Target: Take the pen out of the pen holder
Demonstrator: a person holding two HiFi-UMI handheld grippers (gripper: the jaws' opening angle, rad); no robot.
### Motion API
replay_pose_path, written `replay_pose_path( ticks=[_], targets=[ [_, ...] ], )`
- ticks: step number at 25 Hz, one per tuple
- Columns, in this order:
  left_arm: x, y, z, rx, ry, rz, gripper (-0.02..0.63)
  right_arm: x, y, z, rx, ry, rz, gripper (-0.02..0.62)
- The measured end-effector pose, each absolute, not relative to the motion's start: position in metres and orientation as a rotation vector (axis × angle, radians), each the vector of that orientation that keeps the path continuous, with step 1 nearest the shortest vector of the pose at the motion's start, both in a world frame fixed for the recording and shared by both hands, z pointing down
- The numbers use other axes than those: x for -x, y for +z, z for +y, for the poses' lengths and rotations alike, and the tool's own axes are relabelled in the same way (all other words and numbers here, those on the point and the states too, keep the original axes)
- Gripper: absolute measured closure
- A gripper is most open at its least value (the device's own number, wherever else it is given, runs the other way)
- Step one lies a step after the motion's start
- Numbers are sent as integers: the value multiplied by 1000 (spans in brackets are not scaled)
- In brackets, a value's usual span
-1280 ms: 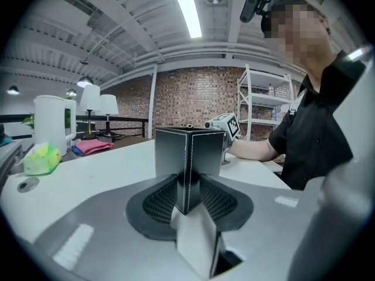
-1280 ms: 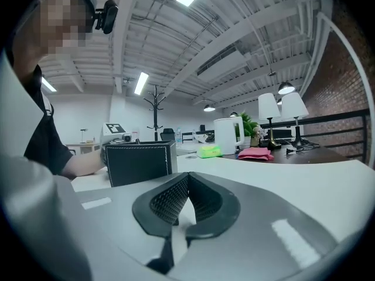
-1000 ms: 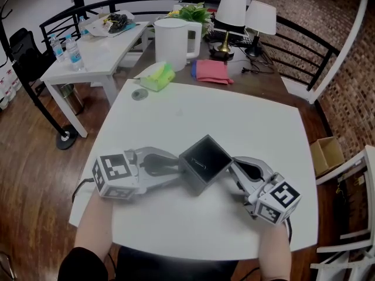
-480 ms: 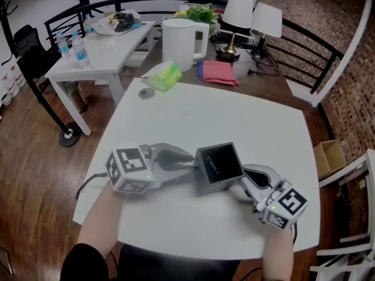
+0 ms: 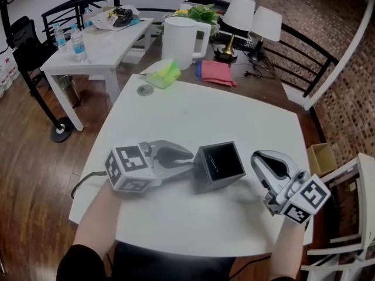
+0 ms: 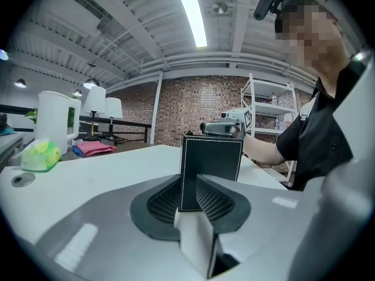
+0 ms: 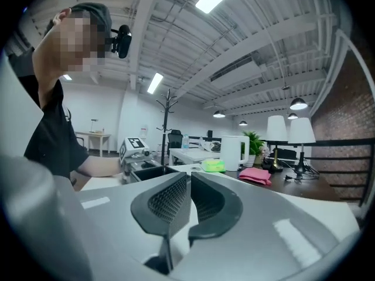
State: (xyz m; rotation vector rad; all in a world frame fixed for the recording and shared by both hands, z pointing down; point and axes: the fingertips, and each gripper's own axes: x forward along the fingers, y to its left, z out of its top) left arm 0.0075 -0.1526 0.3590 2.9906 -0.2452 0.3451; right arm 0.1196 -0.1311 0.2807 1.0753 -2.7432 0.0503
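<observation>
Nothing was out yet: the pen point(image 5: 214, 166) lay inside the pen holder point(image 5: 220, 185), whose wall the left tool point(image 5: 192, 160) was closing on, while the right tool point(image 5: 256, 158) hung beside it, jaws together and empty.

White kettle point(image 5: 177, 41) upright on brown surface point(image 5: 263, 81); green pack point(image 5: 164, 75) to left, pink cloth point(image 5: 217, 72) to right. Two lamps point(image 5: 241, 13) and plant point(image 5: 199, 12) behind. Two water bottles point(image 5: 77, 41) on white surface at far left point(image 5: 111, 45). Small disc point(image 5: 145, 89) near green pack.
</observation>
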Motion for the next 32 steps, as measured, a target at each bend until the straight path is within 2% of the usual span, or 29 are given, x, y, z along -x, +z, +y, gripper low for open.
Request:
replay_pose_path(
  ticks=[9, 13, 22, 32],
  targets=[
    [-6, 361, -157, -2979, 317, -282, 525, -54, 277, -136, -623, -4, -2544, 555],
    [-4, 361, -157, -2975, 306, -298, 525, -34, 287, -140, -504, -25, -2437, 521],
    [-5, 361, -157, -2977, 304, -301, 525, -9, 293, -154, -463, 88, -2440, 508],
    [-8, 361, -154, -2989, 336, -280, 525, -4, 303, -156, -405, 55, -2357, 512]
  ],
)
